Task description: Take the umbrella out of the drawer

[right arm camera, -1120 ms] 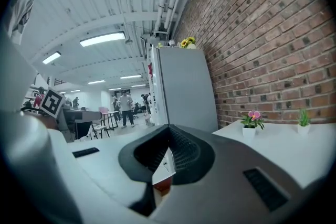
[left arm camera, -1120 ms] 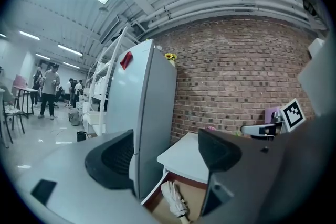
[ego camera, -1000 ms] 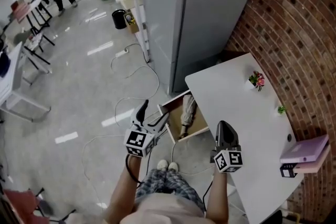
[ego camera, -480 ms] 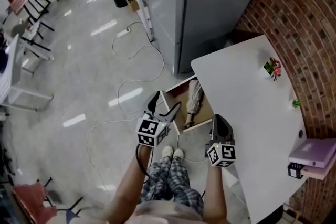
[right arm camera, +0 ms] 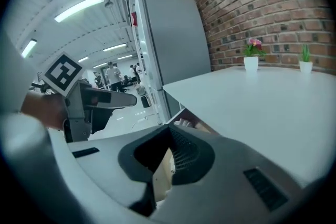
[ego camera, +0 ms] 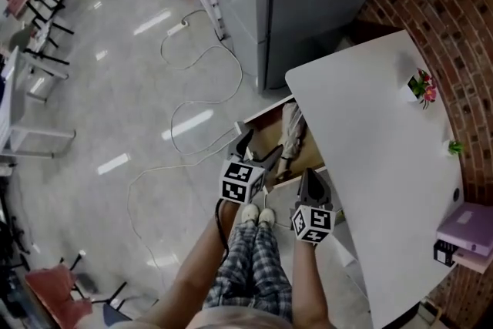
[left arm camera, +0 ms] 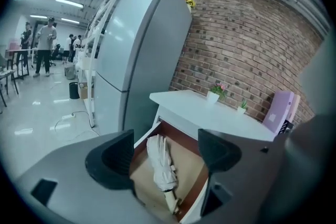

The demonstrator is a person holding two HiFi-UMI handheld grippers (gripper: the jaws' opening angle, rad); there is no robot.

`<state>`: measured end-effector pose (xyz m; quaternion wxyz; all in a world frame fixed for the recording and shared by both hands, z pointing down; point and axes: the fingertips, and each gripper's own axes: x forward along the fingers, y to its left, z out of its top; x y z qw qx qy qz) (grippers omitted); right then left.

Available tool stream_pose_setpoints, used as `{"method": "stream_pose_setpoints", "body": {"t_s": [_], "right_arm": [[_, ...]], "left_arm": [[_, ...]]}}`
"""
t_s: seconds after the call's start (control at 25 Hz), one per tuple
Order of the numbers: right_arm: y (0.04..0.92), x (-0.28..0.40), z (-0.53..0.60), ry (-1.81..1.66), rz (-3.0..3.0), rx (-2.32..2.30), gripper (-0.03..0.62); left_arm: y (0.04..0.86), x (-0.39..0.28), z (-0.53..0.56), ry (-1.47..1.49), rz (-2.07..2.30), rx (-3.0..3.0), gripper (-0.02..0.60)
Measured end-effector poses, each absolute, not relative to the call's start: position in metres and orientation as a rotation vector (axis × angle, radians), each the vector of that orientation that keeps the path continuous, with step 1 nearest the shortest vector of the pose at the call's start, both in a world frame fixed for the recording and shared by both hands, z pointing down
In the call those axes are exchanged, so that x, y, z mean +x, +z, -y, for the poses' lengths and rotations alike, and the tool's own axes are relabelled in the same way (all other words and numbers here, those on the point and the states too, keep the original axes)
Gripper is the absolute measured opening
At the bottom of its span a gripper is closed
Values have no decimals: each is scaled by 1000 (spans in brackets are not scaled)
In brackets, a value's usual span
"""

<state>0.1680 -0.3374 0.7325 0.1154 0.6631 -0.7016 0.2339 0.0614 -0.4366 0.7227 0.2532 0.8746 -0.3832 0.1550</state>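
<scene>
In the open drawer (ego camera: 269,127) under the table (ego camera: 377,150) lies a folded umbrella (ego camera: 291,131); left claw (ego camera: 259,146) gapes empty nearby, right claw (ego camera: 308,176) closed, empty.

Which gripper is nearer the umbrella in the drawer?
Left, narrowly. The left gripper hangs open over the drawer front, jaws aimed at the umbrella. The right gripper is shut, just outside the drawer's front, beside the table.

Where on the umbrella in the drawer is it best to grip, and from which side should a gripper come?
Probably the folded middle of the umbrella, from above, jaws across it. It lies flat along the open drawer, whose walls block the sides. The left gripper, open, is near it.
</scene>
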Motion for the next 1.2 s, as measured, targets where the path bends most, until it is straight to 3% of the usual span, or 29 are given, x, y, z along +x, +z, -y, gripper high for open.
{"method": "stream_pose_setpoints", "body": {"t_s": [0.4,1.2], "right_arm": [[825,191,350,778,1896,2061,20],[882,217,365,792,1899,2087,20]], "left_arm": [[847,114,452,479,922,2219,370],[1026,182,474,681,882,1955,370]]}}
